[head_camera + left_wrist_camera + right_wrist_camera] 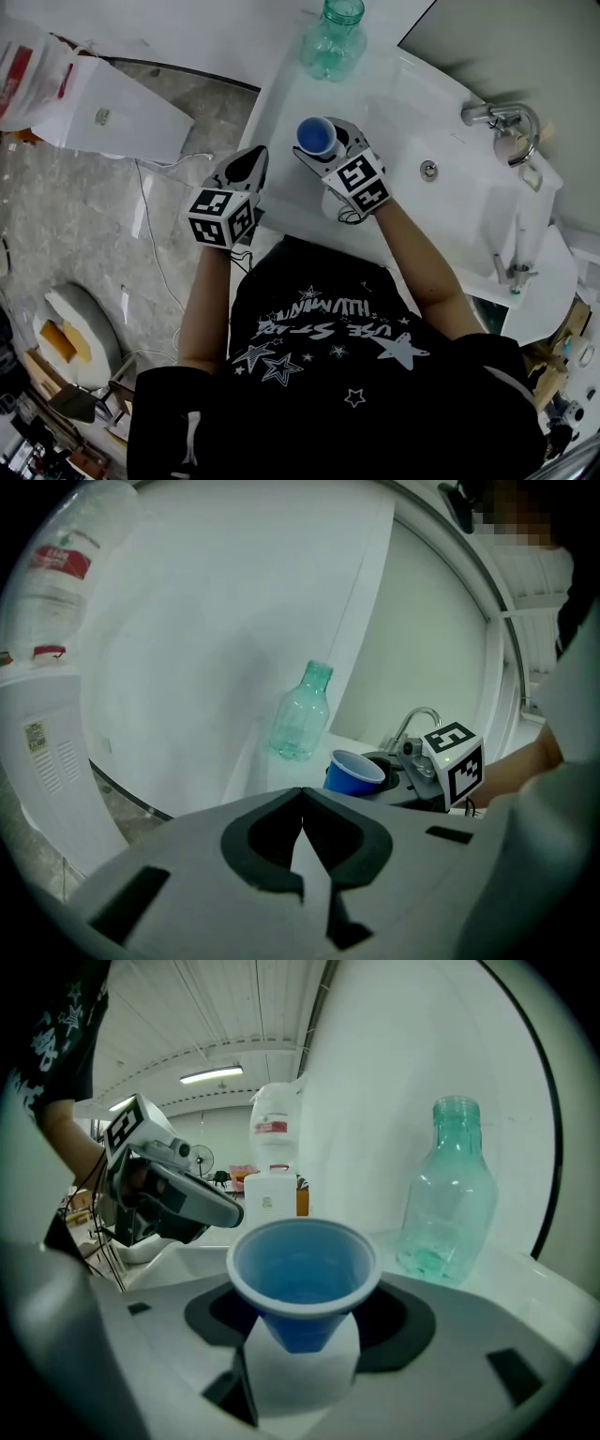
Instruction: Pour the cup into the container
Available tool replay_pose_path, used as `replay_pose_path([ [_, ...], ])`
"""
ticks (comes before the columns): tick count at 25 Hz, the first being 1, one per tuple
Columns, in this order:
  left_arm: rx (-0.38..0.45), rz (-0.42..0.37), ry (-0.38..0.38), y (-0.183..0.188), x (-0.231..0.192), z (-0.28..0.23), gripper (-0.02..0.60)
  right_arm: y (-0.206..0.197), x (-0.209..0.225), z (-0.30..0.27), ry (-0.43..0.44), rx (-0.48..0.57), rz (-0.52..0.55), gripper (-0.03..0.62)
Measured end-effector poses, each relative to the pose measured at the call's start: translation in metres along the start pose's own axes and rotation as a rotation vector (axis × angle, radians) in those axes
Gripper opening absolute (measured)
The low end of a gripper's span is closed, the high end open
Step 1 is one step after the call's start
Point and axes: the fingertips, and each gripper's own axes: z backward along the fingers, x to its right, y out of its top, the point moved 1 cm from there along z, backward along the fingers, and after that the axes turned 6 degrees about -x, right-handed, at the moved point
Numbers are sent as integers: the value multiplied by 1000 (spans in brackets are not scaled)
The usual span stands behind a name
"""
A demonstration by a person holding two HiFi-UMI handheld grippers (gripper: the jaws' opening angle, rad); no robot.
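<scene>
1. Two grippers; R gripper [300, 1333] clenched on blue cup [302, 1265], cup upright.
2. L gripper [301, 797]: jaws together, nothing held, beside R.
3. Green clear bottle [448, 1199], open-mouthed, on white sink ledge [281, 103] just beyond cup.
4. Writing: shirt print [328, 333] w/ stars and red label on bag [23, 66], both unreadable.
</scene>
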Motion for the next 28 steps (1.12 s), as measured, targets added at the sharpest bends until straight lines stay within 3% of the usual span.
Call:
replay_pose_path([
  [28,-48,-38,-66,-5,-6,-17,10,-20,1,-31,-24,-34,10,296],
])
